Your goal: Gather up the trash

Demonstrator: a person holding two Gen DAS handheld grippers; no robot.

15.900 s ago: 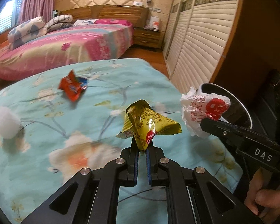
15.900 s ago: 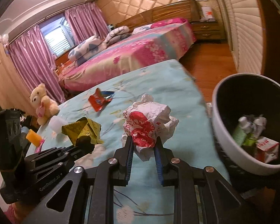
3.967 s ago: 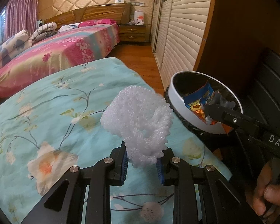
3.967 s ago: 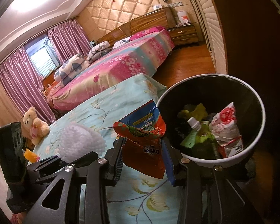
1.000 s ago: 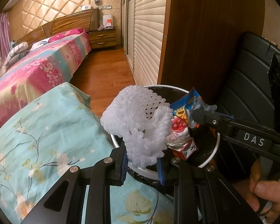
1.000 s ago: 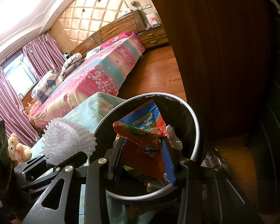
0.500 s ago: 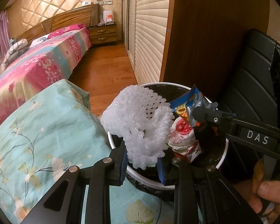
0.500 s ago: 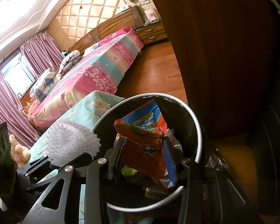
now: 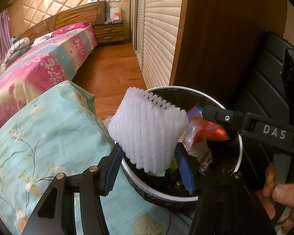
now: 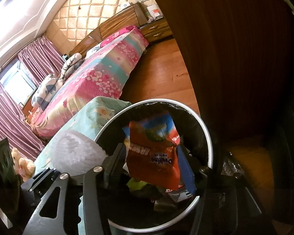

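Both grippers' jaws have just been opening. The left gripper [image 9: 149, 168] is parted around a white foam fruit net [image 9: 147, 131]; the right gripper [image 10: 151, 162] releases an orange snack wrapper [image 10: 152, 152]. The lined trash bin [image 9: 186, 197] lies directly below both.

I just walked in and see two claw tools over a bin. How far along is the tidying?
Nearly finished, it seems. Earlier trash already lies in the bin. In hand: the left gripper and right gripper have just been opening, the white foam net and orange snack wrapper between their jaws above the bin. Left: both must drop in. The visible bedspread shows no litter.
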